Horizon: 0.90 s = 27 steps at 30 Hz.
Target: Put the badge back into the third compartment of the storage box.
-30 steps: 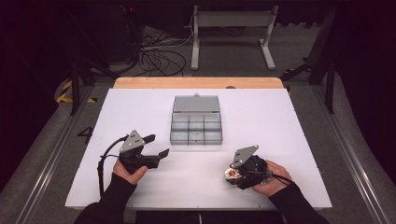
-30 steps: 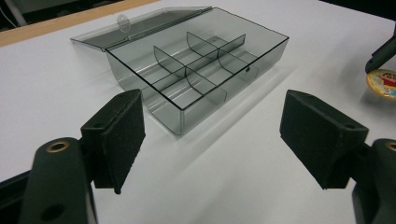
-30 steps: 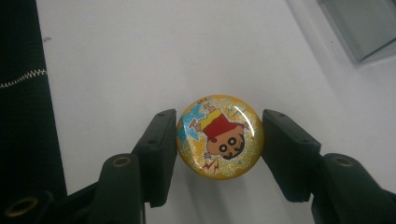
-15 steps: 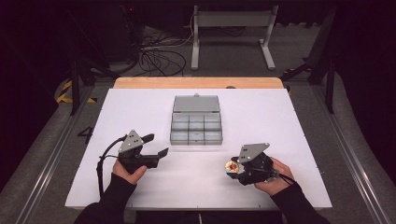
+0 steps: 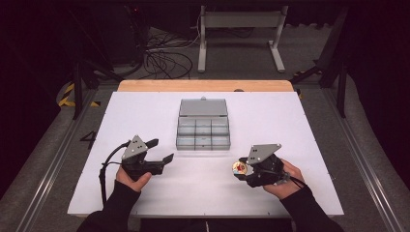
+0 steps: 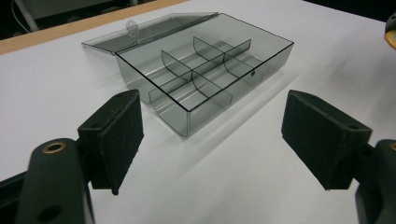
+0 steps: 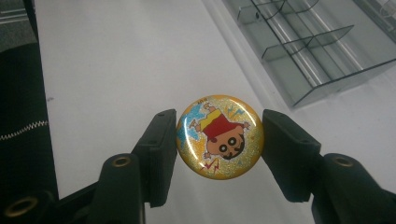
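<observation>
A round yellow badge (image 7: pixel 219 136) with a cartoon figure is pinched by its edges in my right gripper (image 7: pixel 219 140), held just above the white table. In the high view the right gripper (image 5: pixel 244 170) holds the badge (image 5: pixel 238 167) at the front right of the table. A clear grey compartment box (image 5: pixel 203 129) lies in the middle with its lid open and flat behind it. It also appears beyond the jaws in the left gripper view (image 6: pixel 205 79), divided into several cells. My left gripper (image 5: pixel 162 151) is at the front left, open, with nothing between its pads (image 6: pixel 116 140).
The white table (image 5: pixel 300 125) ends in a wooden strip (image 5: pixel 205 85) at the far edge. Beyond it are cables (image 5: pixel 159 53) and a metal stand (image 5: pixel 241 29) on the floor. Dark clothing with a zip (image 7: pixel 21 126) lies past the table edge in the right gripper view.
My right gripper has shifted slightly to the right and away from the person and turned a little, still holding the badge. The left gripper has stayed where it was.
</observation>
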Each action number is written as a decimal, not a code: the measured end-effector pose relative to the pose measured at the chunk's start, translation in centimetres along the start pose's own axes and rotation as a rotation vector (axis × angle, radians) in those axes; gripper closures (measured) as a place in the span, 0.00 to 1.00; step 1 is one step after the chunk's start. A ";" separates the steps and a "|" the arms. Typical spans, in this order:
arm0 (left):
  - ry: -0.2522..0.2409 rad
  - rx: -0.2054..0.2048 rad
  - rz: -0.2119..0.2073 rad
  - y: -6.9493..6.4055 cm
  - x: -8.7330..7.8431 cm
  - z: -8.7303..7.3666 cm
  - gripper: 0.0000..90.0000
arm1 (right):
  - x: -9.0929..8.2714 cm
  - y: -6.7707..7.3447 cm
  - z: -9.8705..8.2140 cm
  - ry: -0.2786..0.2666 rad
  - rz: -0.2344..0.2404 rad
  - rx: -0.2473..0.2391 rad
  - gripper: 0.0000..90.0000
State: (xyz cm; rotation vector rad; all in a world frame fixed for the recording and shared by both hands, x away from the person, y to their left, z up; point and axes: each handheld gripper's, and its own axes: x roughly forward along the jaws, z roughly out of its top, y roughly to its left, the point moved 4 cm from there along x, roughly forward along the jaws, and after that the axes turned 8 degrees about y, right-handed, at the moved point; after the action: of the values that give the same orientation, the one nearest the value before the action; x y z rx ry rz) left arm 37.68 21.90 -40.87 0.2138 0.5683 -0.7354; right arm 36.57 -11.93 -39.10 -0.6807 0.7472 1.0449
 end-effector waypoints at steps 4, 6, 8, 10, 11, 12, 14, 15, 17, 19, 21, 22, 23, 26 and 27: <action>-0.003 -0.012 0.000 -0.1 -0.2 -0.2 0.24 | -0.2 -0.3 0.7 -0.011 -0.004 0.000 0.53; -0.002 -0.008 0.004 0.0 -0.3 -0.3 0.24 | -0.3 -0.4 1.0 -0.019 0.000 -0.002 0.53; -0.002 -0.008 0.008 0.1 -0.4 -0.4 0.24 | -0.4 -0.6 1.3 -0.024 -0.003 -0.002 0.53; -0.004 -0.013 0.008 0.1 -0.5 -0.4 0.24 | -0.5 -0.8 1.6 -0.034 -0.005 -0.003 0.53; -0.005 -0.009 0.012 0.1 -0.5 -0.4 0.24 | -0.5 -0.9 1.8 -0.036 -0.001 -0.005 0.53; -0.006 -0.011 0.013 0.1 -0.5 -0.4 0.24 | -0.5 -0.9 1.9 -0.040 -0.002 -0.003 0.53; -0.007 -0.015 0.016 0.1 -0.6 -0.5 0.24 | -0.6 -1.0 2.2 -0.042 -0.004 -0.006 0.53; -0.008 -0.019 0.013 0.1 -0.6 -0.5 0.24 | -0.6 -1.1 2.3 -0.043 -0.001 -0.003 0.53; -0.010 -0.019 0.015 0.2 -0.6 -0.5 0.24 | -0.7 -1.2 2.5 -0.047 -0.001 -0.006 0.53; -0.010 -0.017 0.016 0.2 -0.7 -0.5 0.24 | -0.7 -1.3 2.7 -0.051 -0.002 -0.004 0.53; -0.012 -0.017 0.016 0.2 -0.7 -0.5 0.24 | -0.7 -1.4 2.8 -0.053 -0.003 -0.003 0.53; -0.013 -0.019 0.015 0.1 -0.6 -0.5 0.24 | -0.7 -1.4 2.9 -0.052 -0.002 0.001 0.53; -0.010 -0.016 0.016 0.2 -0.6 -0.5 0.24 | -0.8 -1.5 3.0 -0.053 -0.004 0.002 0.53; -0.011 -0.019 0.016 0.2 -0.6 -0.5 0.23 | -0.8 -1.8 3.5 -0.055 -0.012 0.011 0.53; -0.012 -0.018 0.016 0.2 -0.6 -0.5 0.23 | -0.8 -2.0 3.7 -0.058 -0.011 0.014 0.53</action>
State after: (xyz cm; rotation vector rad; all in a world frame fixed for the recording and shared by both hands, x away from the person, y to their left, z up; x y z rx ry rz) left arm 37.21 22.58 -40.94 0.1967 0.5611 -0.7154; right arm 38.92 -10.16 -36.04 -0.6394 0.6997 1.0443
